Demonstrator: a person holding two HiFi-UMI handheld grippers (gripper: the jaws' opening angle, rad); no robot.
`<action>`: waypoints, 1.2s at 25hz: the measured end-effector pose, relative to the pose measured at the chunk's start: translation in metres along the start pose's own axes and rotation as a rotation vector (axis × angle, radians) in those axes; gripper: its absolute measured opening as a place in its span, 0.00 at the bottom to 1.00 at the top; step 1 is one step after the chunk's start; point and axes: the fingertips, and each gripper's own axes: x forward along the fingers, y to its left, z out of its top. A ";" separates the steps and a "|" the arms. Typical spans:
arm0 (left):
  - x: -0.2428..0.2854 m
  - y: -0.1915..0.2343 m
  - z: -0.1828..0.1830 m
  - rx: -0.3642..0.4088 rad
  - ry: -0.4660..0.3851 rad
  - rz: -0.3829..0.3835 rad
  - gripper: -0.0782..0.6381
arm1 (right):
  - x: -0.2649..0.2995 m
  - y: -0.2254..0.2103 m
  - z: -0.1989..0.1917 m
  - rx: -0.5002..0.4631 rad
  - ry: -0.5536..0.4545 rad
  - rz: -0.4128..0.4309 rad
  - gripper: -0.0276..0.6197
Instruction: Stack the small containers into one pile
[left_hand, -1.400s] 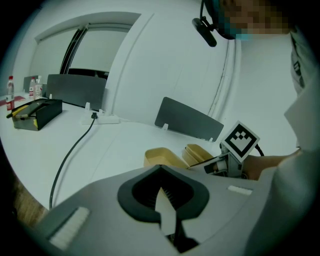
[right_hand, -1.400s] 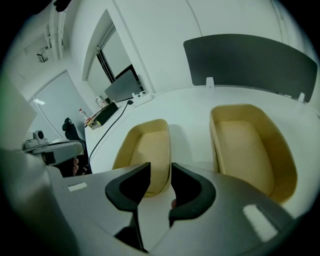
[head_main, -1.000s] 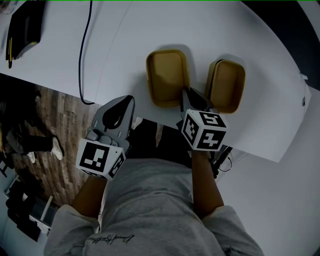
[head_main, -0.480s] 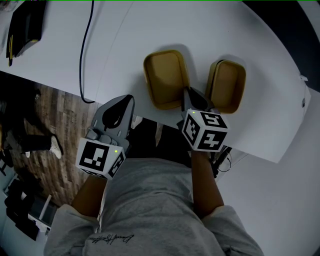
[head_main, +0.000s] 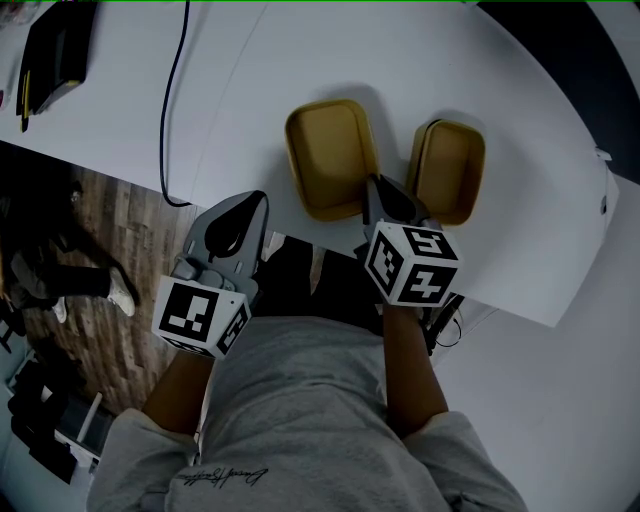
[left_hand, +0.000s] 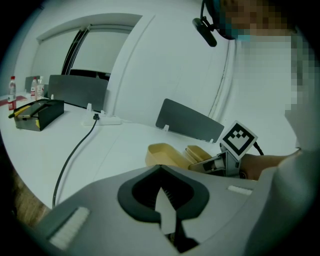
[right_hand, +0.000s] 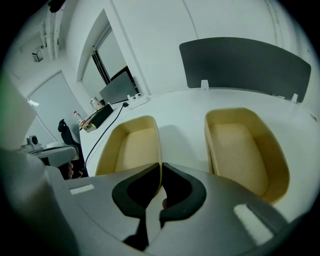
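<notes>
- Pinching the near right rim of the left container, the right gripper has just been closing its fingers, and the right gripper view shows the thin wall clamped between them.
- Judged from that hold, the main risk is the grip itself: it takes one thin edge at one corner, so on a lift the container could swing down or slip out.
- The right container stands just beside it on the table, open side up and free. The two look alike in size, so a skewed approach could land rim on rim and jam instead of nesting.
- A low carry could also strike the right container and shove it, since nothing steadies it.
- The left gripper has its fingers together on nothing. It hangs off the table's near edge, well apart from both containers.
- That near edge runs right under the right gripper, so a container dropped or dragged back could fall to the wooden floor.
- There is plenty of open room. Bare table stretches beyond and to the left of the containers, the cable lies well to the left, and the black box sits at the far left corner.
</notes>
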 end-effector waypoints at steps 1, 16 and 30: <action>0.000 -0.001 0.001 0.003 -0.001 -0.002 0.11 | -0.002 0.000 0.002 0.001 -0.005 0.004 0.08; 0.011 -0.032 0.023 0.045 -0.023 -0.062 0.11 | -0.050 -0.023 0.032 0.039 -0.114 -0.025 0.08; 0.029 -0.087 0.042 0.089 -0.046 -0.156 0.11 | -0.100 -0.088 0.031 0.105 -0.175 -0.149 0.08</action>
